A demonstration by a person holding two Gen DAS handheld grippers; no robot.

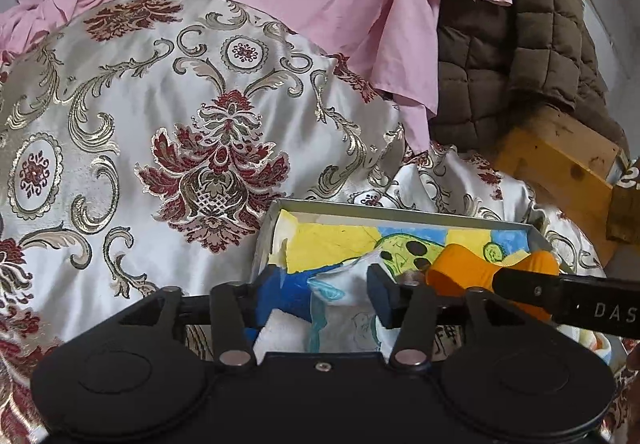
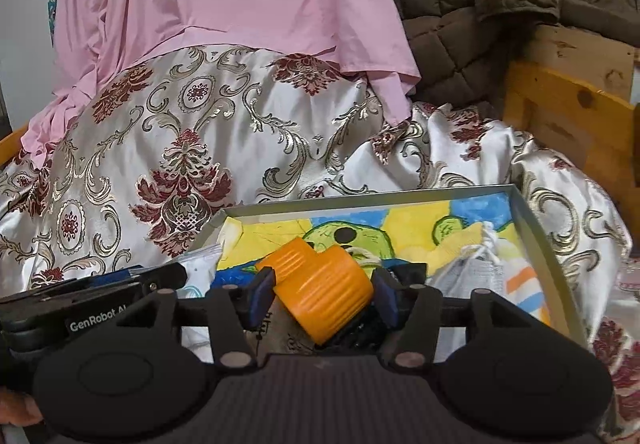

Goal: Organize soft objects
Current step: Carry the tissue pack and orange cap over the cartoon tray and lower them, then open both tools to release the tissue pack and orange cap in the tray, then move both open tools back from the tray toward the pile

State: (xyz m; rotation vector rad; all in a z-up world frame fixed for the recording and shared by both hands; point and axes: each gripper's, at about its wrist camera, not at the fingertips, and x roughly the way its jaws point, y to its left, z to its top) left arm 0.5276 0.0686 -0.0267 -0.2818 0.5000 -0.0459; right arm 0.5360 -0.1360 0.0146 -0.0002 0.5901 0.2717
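The grey tray (image 2: 554, 256) rests on the brocade bedspread (image 2: 168, 132) and is the reference for all positions. Risk: the orange soft toy (image 2: 320, 296) hangs over the tray's near edge, pinched off-centre; a premature release may drop it outside the tray or onto the drawstring pouch (image 2: 480, 272) lying at the tray's right side. The white printed cloth (image 1: 344, 308) drapes over the near-left corner and may snag the rim if pulled sideways. The right gripper (image 2: 320, 300) is partly open, its pads pressed on both flanks of the toy. The left gripper (image 1: 320, 296) stands wider; the cloth lies between its fingers, but firm contact cannot be confirmed.
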